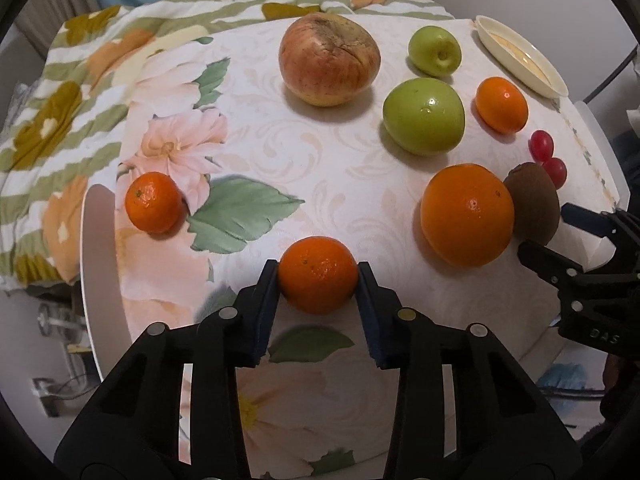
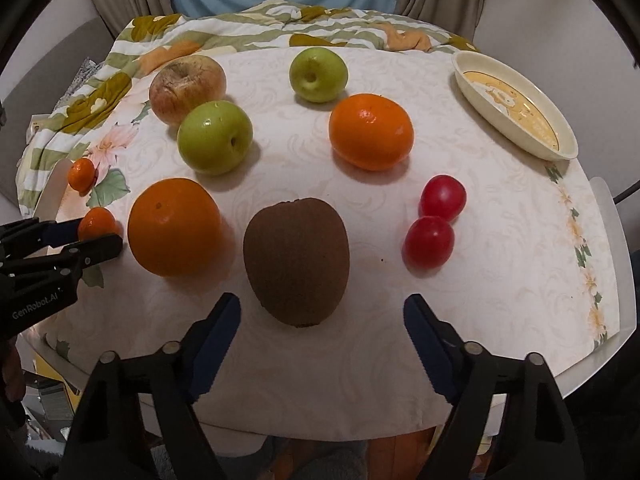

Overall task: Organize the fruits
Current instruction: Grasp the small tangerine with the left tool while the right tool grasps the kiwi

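My left gripper is shut on a small mandarin that rests on the floral tablecloth, its blue pads pressed to both sides. In the right wrist view that same gripper holds the mandarin at the far left. My right gripper stands open, with the near end of a brown kiwi between its fingers and a gap on each side. A large orange lies just left of the kiwi.
Farther back lie a second orange, two green apples, a reddish apple and two small red fruits. Another mandarin sits far left. A cream dish stands back right. The table edge is close below the grippers.
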Available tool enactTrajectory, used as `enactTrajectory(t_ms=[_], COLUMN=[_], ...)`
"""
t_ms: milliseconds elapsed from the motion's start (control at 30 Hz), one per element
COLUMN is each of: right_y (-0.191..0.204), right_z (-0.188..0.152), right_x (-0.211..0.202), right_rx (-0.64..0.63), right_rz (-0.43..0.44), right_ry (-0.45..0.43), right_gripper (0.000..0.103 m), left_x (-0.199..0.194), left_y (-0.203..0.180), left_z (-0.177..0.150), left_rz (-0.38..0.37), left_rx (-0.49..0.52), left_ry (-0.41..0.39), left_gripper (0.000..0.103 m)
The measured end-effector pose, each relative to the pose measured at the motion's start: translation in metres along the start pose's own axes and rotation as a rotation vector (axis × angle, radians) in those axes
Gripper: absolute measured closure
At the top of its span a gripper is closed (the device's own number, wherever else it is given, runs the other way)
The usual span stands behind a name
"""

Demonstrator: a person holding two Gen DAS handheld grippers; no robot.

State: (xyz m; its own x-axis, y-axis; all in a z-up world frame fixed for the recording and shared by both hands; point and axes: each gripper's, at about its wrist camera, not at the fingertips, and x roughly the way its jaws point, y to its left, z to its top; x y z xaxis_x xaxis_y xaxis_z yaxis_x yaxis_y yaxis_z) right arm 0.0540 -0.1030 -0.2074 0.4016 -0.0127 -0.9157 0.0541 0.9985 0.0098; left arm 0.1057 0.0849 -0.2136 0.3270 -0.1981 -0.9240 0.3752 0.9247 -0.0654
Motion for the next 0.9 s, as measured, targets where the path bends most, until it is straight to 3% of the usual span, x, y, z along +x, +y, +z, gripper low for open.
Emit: enactTrajectory(t_ms=[433,567,900], right_y=[0.003,0.005,0.005], right_z=[0.005,0.012,0.019], right_x=[0.01,0.011,-0.01], right_rx=[-0.013,-0.044,-0.056], right_rz=[0.021,0.039,0.034], right_ry=[0.004,-0.014,-0.049], right_gripper=[0.039,0.056,0.057], left_x=[-0.006,-0.01,-0.038], left_y=[0.011,0.013,0.016], left_z=[-0.011,-0.014,-0.006], left_rz=[0.022,0.028,0.037], left_rx=[-0.008,-0.018,-0.049], left_ry=[-0.011,-0.024,-0.079], left_gripper=[0.059,0.059,0.059])
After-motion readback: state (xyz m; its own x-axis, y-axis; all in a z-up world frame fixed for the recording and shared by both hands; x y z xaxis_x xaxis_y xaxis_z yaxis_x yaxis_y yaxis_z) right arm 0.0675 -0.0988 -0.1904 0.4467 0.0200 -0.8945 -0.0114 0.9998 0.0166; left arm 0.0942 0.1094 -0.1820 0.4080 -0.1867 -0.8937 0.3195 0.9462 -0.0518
